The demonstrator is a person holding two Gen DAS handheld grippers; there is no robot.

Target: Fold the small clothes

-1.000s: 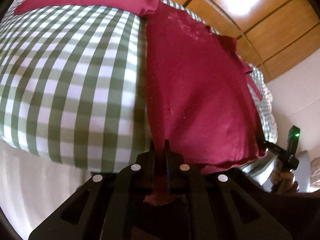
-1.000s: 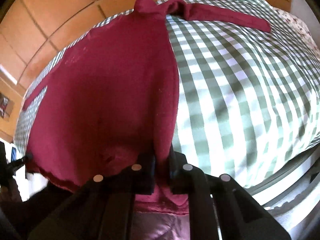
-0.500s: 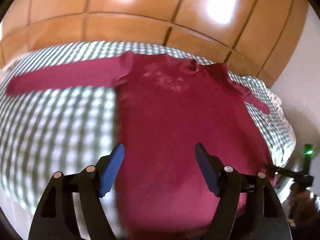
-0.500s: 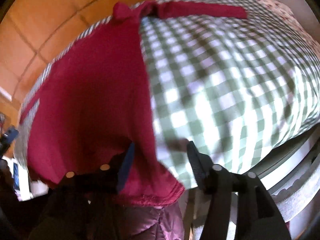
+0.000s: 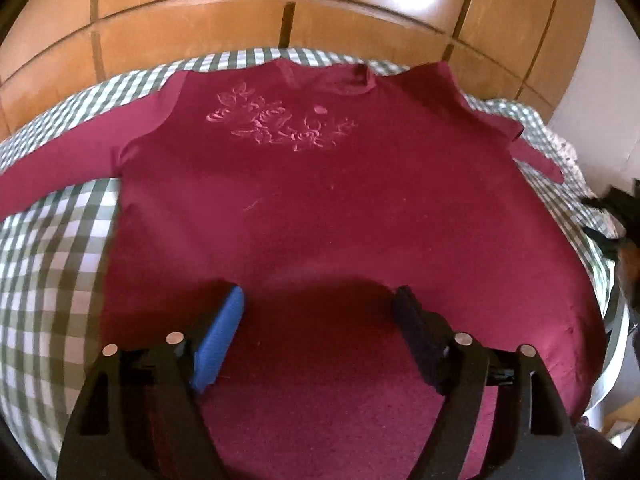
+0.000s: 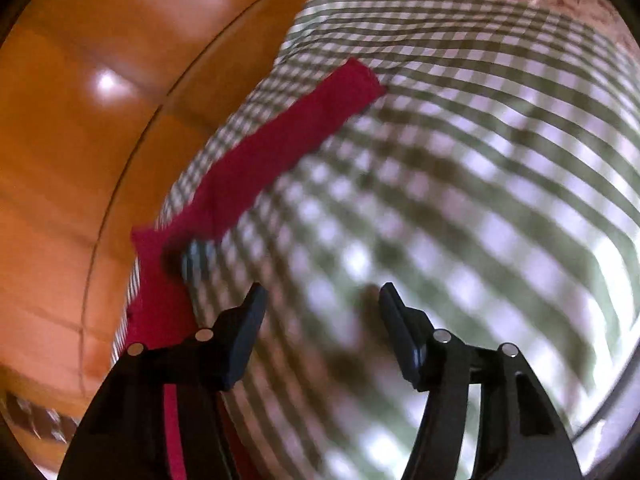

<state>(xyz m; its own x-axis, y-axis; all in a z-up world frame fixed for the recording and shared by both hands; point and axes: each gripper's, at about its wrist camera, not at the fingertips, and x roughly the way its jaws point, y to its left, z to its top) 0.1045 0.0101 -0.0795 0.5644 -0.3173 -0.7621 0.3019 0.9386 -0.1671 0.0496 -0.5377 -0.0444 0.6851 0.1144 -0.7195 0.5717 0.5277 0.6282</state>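
A maroon long-sleeved shirt (image 5: pixel 320 208) lies spread flat, front up, on a bed covered with a green-and-white checked sheet (image 5: pixel 52 248), its pale flower print toward twelve o'clock and one sleeve running out to nine o'clock. The left tool (image 5: pixel 318 308) hangs over the shirt's lower half, its jaws wide apart and opening, nothing between them. The right tool (image 6: pixel 320 300) hangs over bare checked sheet, jaws apart and closing on nothing; the other sleeve (image 6: pixel 280 148) stretches from ten toward one o'clock. That view is blurred, so the cuff's exact edge is uncertain.
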